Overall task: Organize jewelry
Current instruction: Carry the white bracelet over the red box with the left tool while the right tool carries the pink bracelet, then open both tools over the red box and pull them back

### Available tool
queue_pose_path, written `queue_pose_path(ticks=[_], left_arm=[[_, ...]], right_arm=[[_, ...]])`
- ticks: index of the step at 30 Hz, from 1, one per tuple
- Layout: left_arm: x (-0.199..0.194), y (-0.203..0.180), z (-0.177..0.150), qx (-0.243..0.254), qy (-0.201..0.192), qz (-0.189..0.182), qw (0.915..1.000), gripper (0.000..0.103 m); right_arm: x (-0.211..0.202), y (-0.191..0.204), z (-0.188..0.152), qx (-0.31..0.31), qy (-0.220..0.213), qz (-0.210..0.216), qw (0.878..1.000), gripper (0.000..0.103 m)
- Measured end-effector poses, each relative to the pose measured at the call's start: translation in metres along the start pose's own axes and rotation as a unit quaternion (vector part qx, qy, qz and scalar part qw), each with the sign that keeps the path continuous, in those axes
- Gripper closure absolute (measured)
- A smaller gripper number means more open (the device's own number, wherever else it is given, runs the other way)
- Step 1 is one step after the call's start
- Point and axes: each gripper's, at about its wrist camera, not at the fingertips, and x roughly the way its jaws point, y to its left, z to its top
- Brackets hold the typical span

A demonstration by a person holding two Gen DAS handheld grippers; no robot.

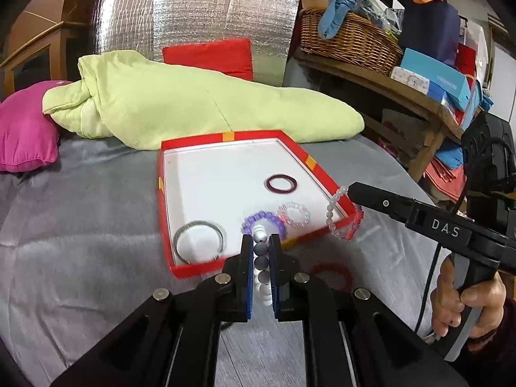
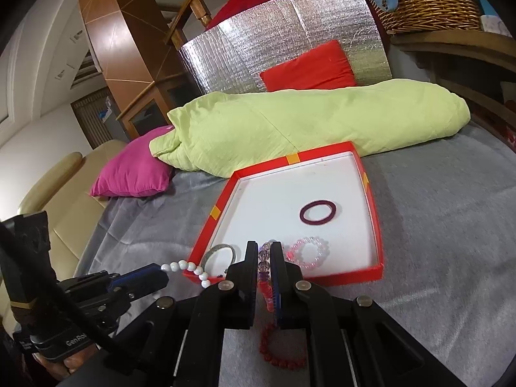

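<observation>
A red box lid with a white inside [image 1: 166,193] [image 2: 375,216] lies on the grey bed. In it are a dark maroon ring [image 1: 281,183] [image 2: 317,212], a clear pink bead bracelet [image 1: 294,214] [image 2: 309,253], a purple bead bracelet [image 1: 262,219] and a silver bangle [image 1: 198,242] [image 2: 222,253]. My left gripper [image 1: 261,242] is shut on a white and grey bead bracelet [image 1: 261,258] at the lid's near edge. My right gripper [image 2: 265,250] [image 1: 350,190] is shut on a clear and pink bead bracelet [image 2: 266,274] [image 1: 342,216] over the lid's near right corner. A red bead bracelet [image 2: 282,348] [image 1: 332,275] lies on the bed.
A rolled light green quilt [image 1: 193,100] lies just behind the lid. A magenta pillow [image 1: 25,129] is at the far left, a red cushion [image 1: 209,56] against a silver foil panel behind. A wooden shelf with a wicker basket [image 1: 348,42] and boxes stands at the right.
</observation>
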Motion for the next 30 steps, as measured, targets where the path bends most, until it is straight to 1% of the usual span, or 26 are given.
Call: queue_pose_path(ticks=[6,12,16,20,22,24,27,28,30], left_arm=[[0.018,0.014,0.021,-0.020,-0.009,-0.004,0.9998,0.093],[0.057,0.037,0.037,-0.068,0.010,-0.001,0.9976,0.093],[0.078,0.052,0.052,-0.098,0.009,-0.008,0.9951,0.093],[0.104,0.068,0.067,-0.137,0.007,-0.021,0.9903,0.093],[0.116,0.068,0.072,-0.137,0.005,-0.024,0.9903,0.093],[0.131,0.067,0.073,-0.124,0.015,-0.010,0.9921,0.093],[0.148,0.077,0.066,-0.138,0.049,0.008,0.9892,0.093],[0.150,0.080,0.065,-0.141,0.056,0.016,0.9884,0.093],[0.147,0.083,0.065,-0.138,0.059,0.025,0.9884,0.091]], right_arm=[[0.026,0.004,0.015,0.004,0.012,0.010,1.000,0.095],[0.059,0.003,0.029,0.031,0.025,0.016,0.999,0.094],[0.091,-0.003,0.046,0.062,0.034,0.017,0.997,0.094],[0.129,-0.012,0.068,0.098,0.033,0.018,0.994,0.094],[0.143,-0.016,0.075,0.113,0.030,0.021,0.993,0.094],[0.161,-0.025,0.078,0.133,0.030,0.016,0.991,0.094],[0.183,-0.039,0.070,0.168,0.053,0.016,0.984,0.094],[0.188,-0.041,0.068,0.172,0.063,0.009,0.983,0.092],[0.191,-0.044,0.067,0.178,0.074,0.001,0.981,0.091]])
